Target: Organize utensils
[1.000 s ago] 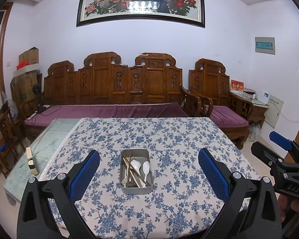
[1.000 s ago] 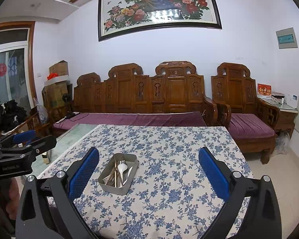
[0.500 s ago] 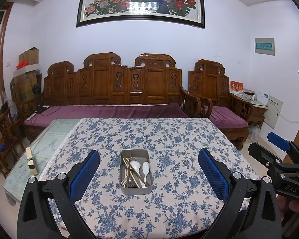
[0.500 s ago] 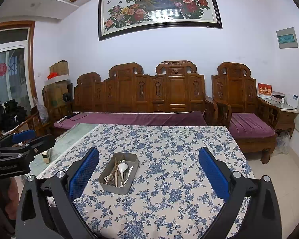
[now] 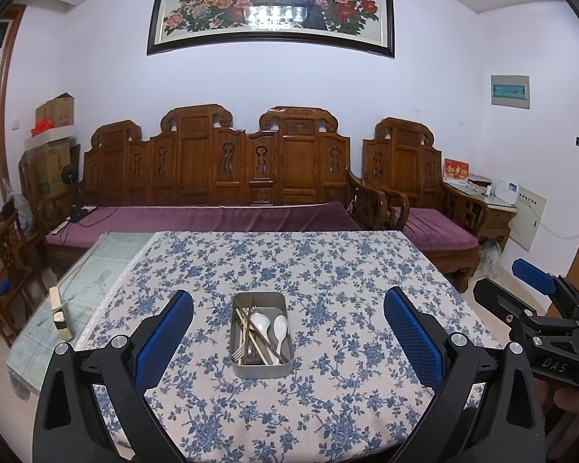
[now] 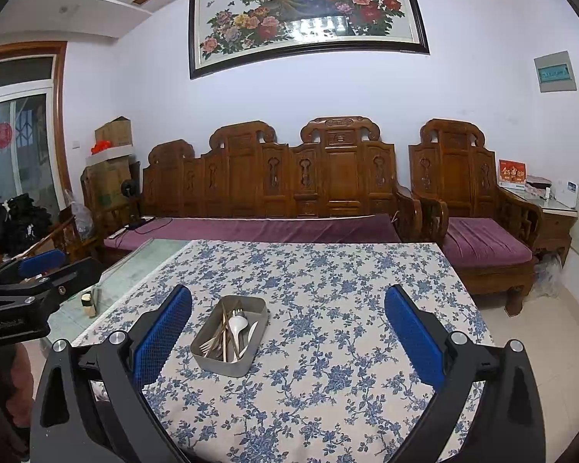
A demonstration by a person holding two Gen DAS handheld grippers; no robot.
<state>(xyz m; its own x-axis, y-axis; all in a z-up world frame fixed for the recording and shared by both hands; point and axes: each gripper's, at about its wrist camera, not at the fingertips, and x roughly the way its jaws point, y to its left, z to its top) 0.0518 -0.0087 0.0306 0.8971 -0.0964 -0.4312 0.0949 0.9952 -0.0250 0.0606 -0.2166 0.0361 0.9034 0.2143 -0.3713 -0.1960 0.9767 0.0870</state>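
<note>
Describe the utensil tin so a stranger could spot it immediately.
Start at the table with the blue-flowered tablecloth in front of the carved wooden bench. Near its front middle sits a metal tin, rectangular with rounded corners. It alone holds white spoons, chopsticks and a fork.

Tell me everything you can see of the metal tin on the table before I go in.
The metal tin is a shallow, grey rectangular box with rounded corners and no lid, sitting flat on the flowered tablecloth. Inside lie two white spoons, wooden chopsticks and a metal fork, jumbled lengthwise. Nothing else touches it; both grippers hang short of it, jaws apart.
</note>
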